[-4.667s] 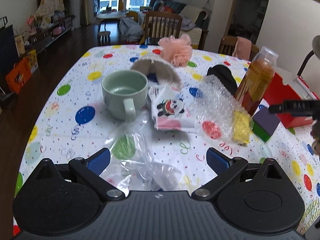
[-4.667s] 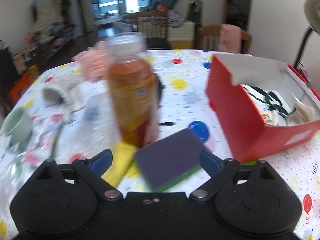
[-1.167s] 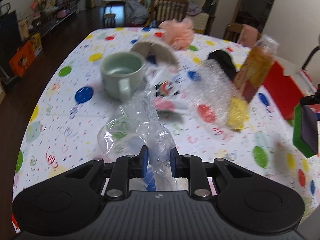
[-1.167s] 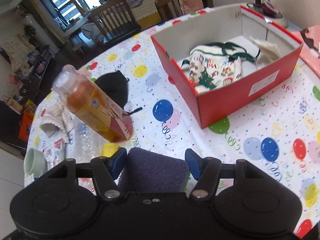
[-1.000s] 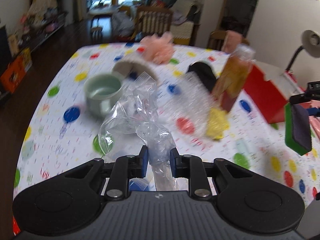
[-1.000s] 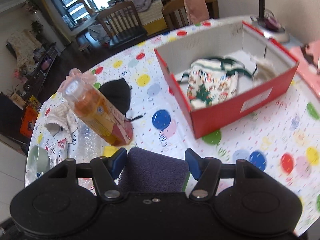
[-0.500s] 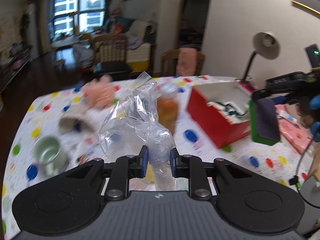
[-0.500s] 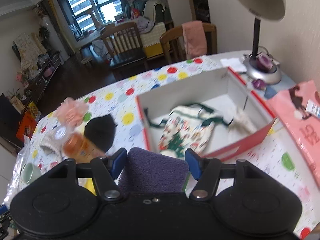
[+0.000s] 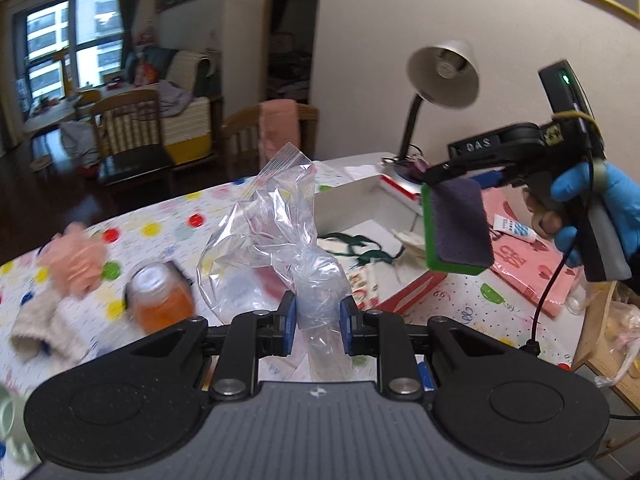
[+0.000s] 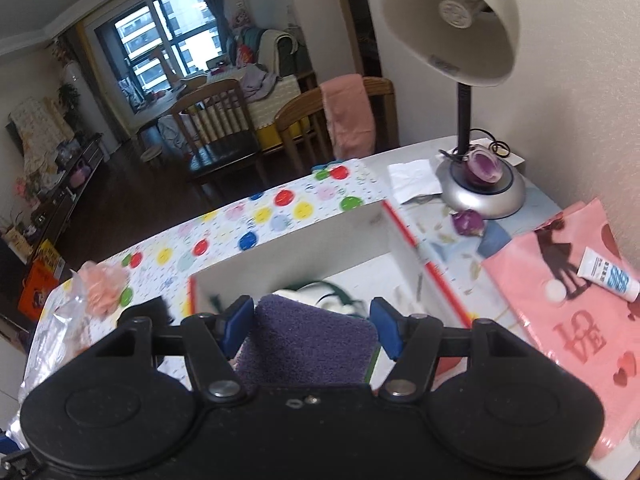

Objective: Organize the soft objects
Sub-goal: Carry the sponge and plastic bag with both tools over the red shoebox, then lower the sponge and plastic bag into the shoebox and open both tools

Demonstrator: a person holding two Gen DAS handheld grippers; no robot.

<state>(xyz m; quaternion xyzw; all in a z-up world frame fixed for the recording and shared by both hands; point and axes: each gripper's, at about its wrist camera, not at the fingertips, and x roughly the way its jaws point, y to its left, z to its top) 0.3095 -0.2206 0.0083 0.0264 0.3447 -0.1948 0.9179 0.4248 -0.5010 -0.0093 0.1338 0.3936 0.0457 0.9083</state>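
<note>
Left tongs (image 9: 318,316) clenching crumpled clear plastic bag (image 9: 276,236), holding it raised above worktop (image 9: 168,224), just short of red box (image 9: 412,292).

Right tongs (image 10: 312,326) gripping purple sponge (image 10: 308,350) by both sides; sponge hanging above open box (image 10: 332,244), green backing showing in left wrist view (image 9: 456,226). Blue-gloved hand (image 9: 600,208) holding right tongs.

Patterned cloth (image 9: 364,276) lying inside box. Orange bottle (image 9: 160,300), pink pouf (image 9: 74,256), beige sock (image 9: 40,324) sitting blurred toward worktop's left edge. Lamp (image 10: 464,80) standing at far right corner.
</note>
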